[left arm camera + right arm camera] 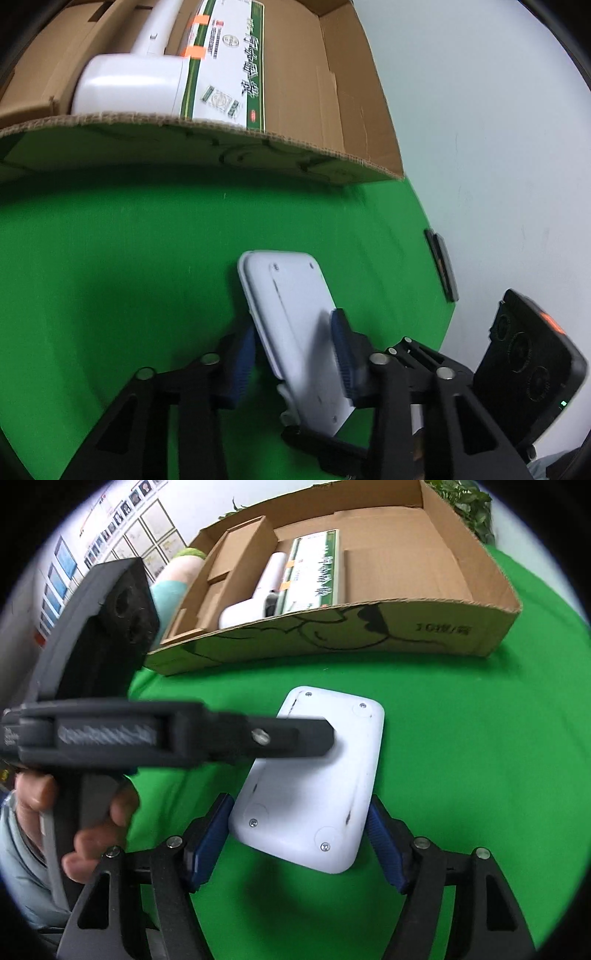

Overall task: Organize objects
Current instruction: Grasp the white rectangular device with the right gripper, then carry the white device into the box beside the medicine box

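A flat white device (314, 775), back side up with small screws, is lifted above the green cloth. My right gripper (299, 834) is shut on its near end, blue pads on both long edges. My left gripper (291, 354) is shut on the same white device (291, 314) from the left; its black body (147, 734) crosses the right wrist view. Behind stands an open cardboard box (332, 635), which also shows in the left wrist view (207, 147). In it lie a white handheld appliance (129, 85) and a green-and-white printed carton (229, 62).
The green cloth (110, 277) covers the table. A dark flat object (441, 266) lies at the cloth's right edge by a white wall. The right gripper's black body (532, 362) is at the lower right. Green leaves (469, 502) stand behind the box.
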Demonstrator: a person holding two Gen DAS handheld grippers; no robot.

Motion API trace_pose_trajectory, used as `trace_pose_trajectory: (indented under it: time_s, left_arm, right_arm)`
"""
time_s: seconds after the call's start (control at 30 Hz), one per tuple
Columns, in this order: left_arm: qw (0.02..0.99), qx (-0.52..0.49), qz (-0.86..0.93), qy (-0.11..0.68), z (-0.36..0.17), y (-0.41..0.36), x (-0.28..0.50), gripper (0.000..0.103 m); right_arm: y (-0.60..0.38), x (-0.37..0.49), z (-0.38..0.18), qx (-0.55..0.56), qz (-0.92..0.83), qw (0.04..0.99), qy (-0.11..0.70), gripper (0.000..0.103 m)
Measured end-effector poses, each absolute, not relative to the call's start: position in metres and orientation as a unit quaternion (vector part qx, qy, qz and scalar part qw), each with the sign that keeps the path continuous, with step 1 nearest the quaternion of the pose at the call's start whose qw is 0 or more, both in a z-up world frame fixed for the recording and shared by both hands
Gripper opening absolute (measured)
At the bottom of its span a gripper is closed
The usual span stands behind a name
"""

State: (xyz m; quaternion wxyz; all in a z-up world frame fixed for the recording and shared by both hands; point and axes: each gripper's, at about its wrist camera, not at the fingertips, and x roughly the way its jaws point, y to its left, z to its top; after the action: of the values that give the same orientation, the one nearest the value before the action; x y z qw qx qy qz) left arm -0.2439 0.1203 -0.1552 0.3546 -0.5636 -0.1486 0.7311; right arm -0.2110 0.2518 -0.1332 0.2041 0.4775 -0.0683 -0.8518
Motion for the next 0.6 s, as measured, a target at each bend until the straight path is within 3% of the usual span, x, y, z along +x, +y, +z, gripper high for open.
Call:
trace_pose_trajectory:
  time_s: [0.3,0.6]
  left_arm:
    - [0.327,-0.543,0.764,-0.122,-0.134,0.099,-0.213,0.026]
    - [0.301,-0.447,0.841,-0.053,-0.055,0.092,-0.188,0.022]
  right_arm:
    - [0.225,-0.204,-0.13,0.47,-0.85,0.232,-0.054,0.071]
    - [0.197,-0.213,-0.093,0.403,-0.875,0.266,-0.044,0.07]
